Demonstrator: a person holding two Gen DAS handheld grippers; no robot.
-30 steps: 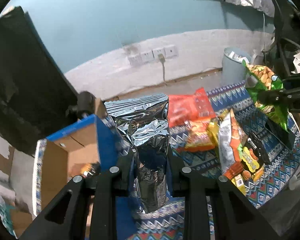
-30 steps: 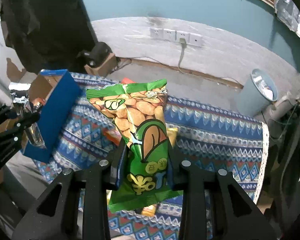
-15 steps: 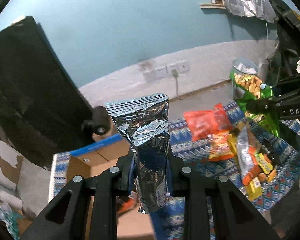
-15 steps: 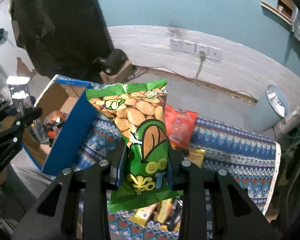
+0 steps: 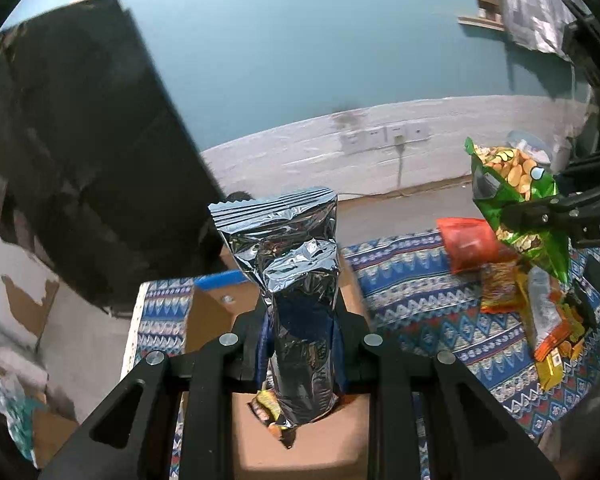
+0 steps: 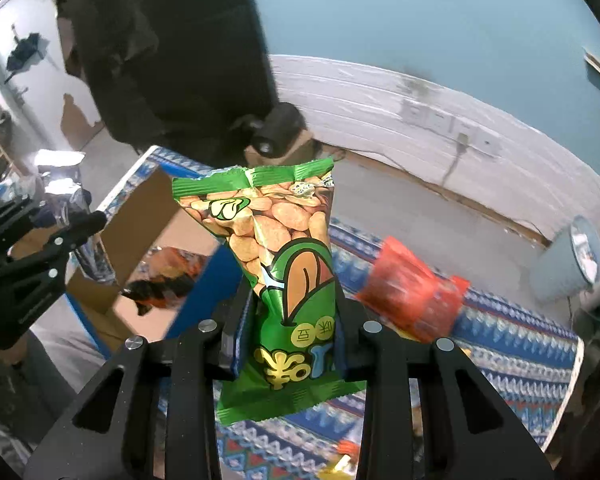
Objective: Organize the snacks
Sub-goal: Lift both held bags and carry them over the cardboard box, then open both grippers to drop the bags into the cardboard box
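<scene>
Above the open cardboard box (image 5: pixel 300 448) with its blue outer walls, the left gripper (image 5: pixel 300 344) is clamped on a silver foil snack packet (image 5: pixel 296 280); the packet stands upright between the pads, pinched low on its body so that the crimped top rises free and the bottom seam hangs over the box's brown floor, which suits a straight drop rather than a placed set-down. A few wrapped snacks (image 5: pixel 270 408) already lie inside the box, just below the packet's lower edge; that, I judge, marks the box as the collecting place for this task.

Right of the box, the right gripper (image 6: pixel 296 336) is closed on a green bag of peanuts (image 6: pixel 276 264), gripped across its lower half with the printed face toward the camera; from the left wrist view it hangs above the patterned cloth (image 5: pixel 412 280), not yet over the box, probably so the two loads go in one after the other and the grippers do not crowd each other at the opening.

Farther right of the box, on the cloth, a red packet (image 6: pixel 412 292) and a loose pile of orange and yellow snacks (image 5: pixel 540 320) lie unsorted; by my reckoning much of the job remains.
</scene>
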